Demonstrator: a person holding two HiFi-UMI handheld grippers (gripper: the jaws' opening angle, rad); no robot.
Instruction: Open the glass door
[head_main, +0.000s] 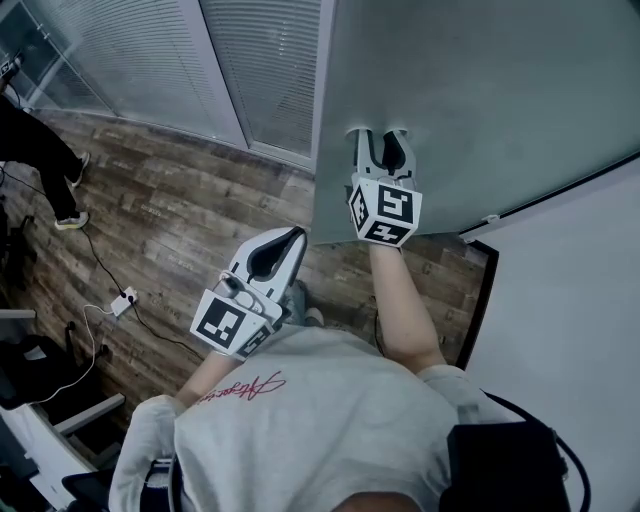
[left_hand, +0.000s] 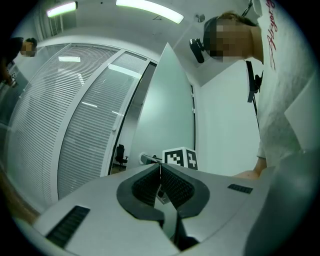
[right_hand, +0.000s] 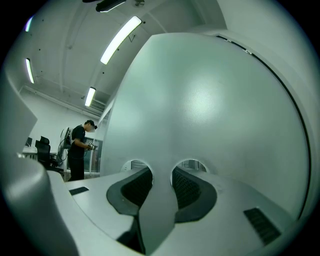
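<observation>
The right gripper (head_main: 381, 150) has its jaws wide apart with nothing between them. Its tips are right up against the glass door (head_main: 480, 90). The big door stands far and to the right. It looks heavy, hard, smooth and slippery, so a flat push should work better than pinching. The left gripper (head_main: 293, 236) hangs nearer, jaws together and empty.

The glass door (head_main: 500, 90) stands as a flat barrier right at the spread jaw tips of the right gripper (head_main: 381, 148), and a white wall (head_main: 570, 300) closes off the side to its right. Left of the door's edge the wooden floor (head_main: 180, 220) lies open ahead of the closed left gripper (head_main: 285, 243), up to the partition with blinds (head_main: 150, 50). Toward the floor's left edge lie a cable (head_main: 100, 265) and a power strip (head_main: 124, 299), and a second person (head_main: 40, 150) stands at its far left corner.
</observation>
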